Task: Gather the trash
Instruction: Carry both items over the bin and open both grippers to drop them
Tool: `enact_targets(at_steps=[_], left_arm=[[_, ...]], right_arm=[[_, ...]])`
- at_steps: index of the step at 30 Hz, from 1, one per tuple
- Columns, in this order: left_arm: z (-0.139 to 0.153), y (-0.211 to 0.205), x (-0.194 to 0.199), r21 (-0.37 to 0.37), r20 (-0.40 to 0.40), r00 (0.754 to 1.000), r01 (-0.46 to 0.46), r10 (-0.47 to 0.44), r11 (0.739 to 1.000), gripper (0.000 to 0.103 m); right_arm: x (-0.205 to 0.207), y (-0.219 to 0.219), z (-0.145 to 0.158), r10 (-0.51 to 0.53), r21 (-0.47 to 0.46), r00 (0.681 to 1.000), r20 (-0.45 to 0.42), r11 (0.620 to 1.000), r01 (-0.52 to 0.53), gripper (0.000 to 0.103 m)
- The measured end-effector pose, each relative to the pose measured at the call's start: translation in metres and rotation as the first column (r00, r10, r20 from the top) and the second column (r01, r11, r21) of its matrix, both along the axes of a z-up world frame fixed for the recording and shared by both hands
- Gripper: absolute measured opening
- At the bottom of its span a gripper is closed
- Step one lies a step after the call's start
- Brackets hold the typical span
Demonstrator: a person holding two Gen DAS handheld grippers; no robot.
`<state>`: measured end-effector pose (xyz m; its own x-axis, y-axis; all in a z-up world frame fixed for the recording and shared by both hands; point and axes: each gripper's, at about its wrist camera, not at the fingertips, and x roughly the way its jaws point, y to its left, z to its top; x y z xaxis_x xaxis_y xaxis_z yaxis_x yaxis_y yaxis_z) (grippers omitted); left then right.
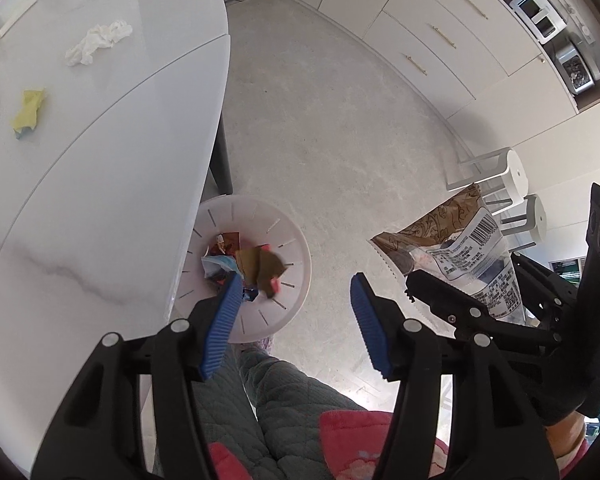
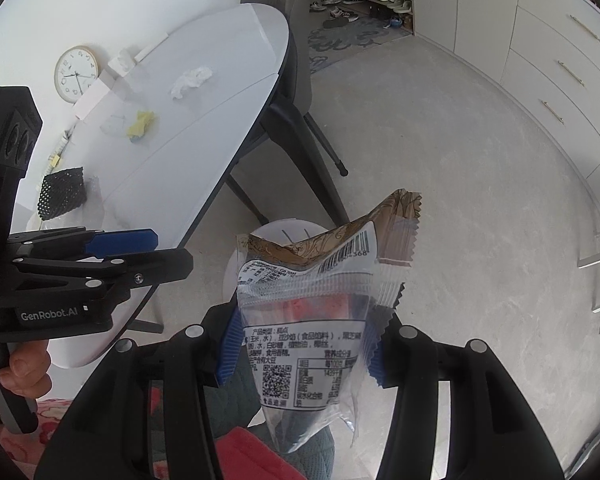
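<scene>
I am looking down through the left gripper (image 1: 296,320): its blue pads are standing apart with nothing between them, hanging over the white bin (image 1: 290,240) on the floor beside the counter (image 1: 100,184). A crumpled brown wrapper (image 1: 266,270) is lying on top of the coloured scraps already in the bin, apart from the pads.

The right gripper (image 2: 300,350) is clamping a snack wrapper (image 2: 320,292). The wrapper is a clear plastic pouch, creased, with serrated side seams. Its upper part is carrying a brown and gold swirl print with a barcode, its lower part a white label with printed text, a QR code and a nutrition table. It is standing upright out of the pads, top corners flared. In the right wrist view it is covering most of the bin rim behind it.

Two pieces are showing on the counter: a crumpled white tissue (image 1: 98,42) toward the far end and a crushed yellow wrapper (image 1: 28,114) nearer, well apart from each other. A black mesh item (image 2: 62,192) is sitting at the counter's near edge. A wall clock (image 2: 76,74) is hanging behind.
</scene>
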<state>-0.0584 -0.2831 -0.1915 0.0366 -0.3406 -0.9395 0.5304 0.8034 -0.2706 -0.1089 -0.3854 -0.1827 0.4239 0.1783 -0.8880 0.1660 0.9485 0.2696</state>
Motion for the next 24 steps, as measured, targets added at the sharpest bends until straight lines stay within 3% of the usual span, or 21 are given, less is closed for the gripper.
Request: enact_targets(at_steps=[9, 19, 24], left_arm=[[0.014, 0.013, 0.005, -0.006, 0.027, 0.999, -0.033, 0.034, 0.999, 0.056], [0.051, 0.066, 0.017, -0.022, 0.145, 0.976, -0.16, 0.162, 0.987, 0.071], [0.055, 0.089, 0.022, -0.023, 0.151, 0.963, -0.222, 0.223, 0.975, 0.071]], right_arm=[[0.003, 0.0, -0.009, 0.008, 0.008, 1.0, -0.016, 1.0, -0.008, 0.051], [0.024, 0.024, -0.036, 0.088, 0.014, 0.995, -0.056, 0.996, -0.088, 0.051], [0.034, 0.039, -0.051, 0.13, 0.013, 0.988, -0.084, 0.992, -0.129, 0.062]])
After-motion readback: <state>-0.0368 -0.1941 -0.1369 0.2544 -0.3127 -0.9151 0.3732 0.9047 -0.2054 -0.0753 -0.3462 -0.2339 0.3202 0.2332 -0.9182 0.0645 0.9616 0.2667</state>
